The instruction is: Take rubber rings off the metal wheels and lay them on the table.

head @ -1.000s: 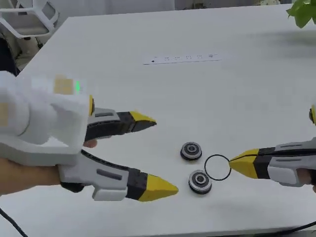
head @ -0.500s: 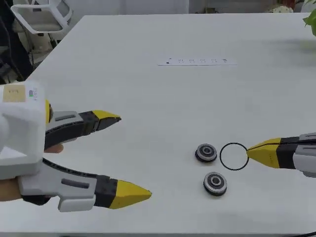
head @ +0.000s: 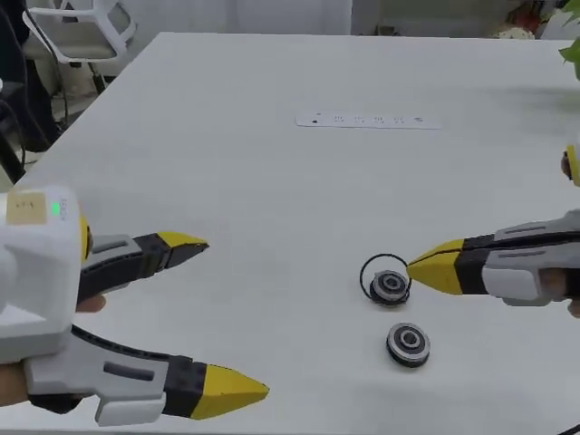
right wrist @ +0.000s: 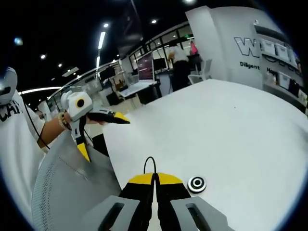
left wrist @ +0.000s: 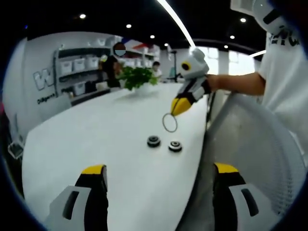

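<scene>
The right tool (head: 414, 266) has its yellow tips pressed together on a thin black rubber ring (head: 362, 276), pinching it at one spot on its rim. In the head view the ring overlaps the farther metal wheel (head: 391, 285), which lies flat on the white tabletop (head: 272, 181). The nearer metal wheel (head: 408, 344) lies flat close by, toward the person, and the two do not touch. In the left gripper view the ring hangs below the right tool's tips and looks lifted clear of both wheels, though the angle is too shallow to be sure it touches neither. In the right gripper view the ring stands up as a thin loop from between the closed tips, with one wheel on the tabletop off to the side.

The left tool (head: 210, 317) is held at the person's left, well apart from the wheels, its two jaws spread wide above the near part of the tabletop.

A white socket strip (head: 370, 120) lies flat farther along the tabletop. A green plant (left wrist: 137, 76) stands toward the far end, and an office chair (head: 82, 27) stands off the far left corner.
</scene>
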The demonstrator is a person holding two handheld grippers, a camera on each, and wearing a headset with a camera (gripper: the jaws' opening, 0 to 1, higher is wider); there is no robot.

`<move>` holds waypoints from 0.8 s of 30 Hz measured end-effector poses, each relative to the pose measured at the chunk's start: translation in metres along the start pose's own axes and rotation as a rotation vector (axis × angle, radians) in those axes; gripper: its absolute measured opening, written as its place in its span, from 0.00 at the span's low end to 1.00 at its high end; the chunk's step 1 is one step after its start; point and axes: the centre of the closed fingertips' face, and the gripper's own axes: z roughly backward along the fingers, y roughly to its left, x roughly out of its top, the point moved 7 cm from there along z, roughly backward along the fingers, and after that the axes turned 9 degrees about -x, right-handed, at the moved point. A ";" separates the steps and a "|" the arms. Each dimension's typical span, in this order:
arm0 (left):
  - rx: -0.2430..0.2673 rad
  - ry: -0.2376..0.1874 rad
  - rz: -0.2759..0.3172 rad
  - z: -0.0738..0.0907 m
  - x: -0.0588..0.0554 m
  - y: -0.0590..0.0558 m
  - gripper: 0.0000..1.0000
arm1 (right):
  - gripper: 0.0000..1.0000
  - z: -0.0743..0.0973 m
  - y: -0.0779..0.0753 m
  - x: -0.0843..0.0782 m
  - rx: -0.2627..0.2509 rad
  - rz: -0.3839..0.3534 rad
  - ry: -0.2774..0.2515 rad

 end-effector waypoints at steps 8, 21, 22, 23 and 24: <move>0.007 -0.051 0.016 0.005 -0.004 0.004 0.88 | 0.00 -0.032 0.003 0.002 0.041 0.043 0.073; -0.022 -0.095 0.011 0.005 -0.008 0.005 0.93 | 0.00 -0.070 0.011 -0.019 0.090 0.089 0.183; -0.026 -0.095 0.013 0.005 -0.008 0.004 0.93 | 0.00 -0.072 0.010 -0.021 0.088 0.089 0.194; -0.030 -0.094 0.011 0.005 -0.009 0.004 0.93 | 0.00 -0.075 0.009 -0.025 0.083 0.095 0.210; -0.029 -0.094 0.008 0.005 -0.009 0.004 0.93 | 0.00 -0.076 0.007 -0.028 0.075 0.104 0.226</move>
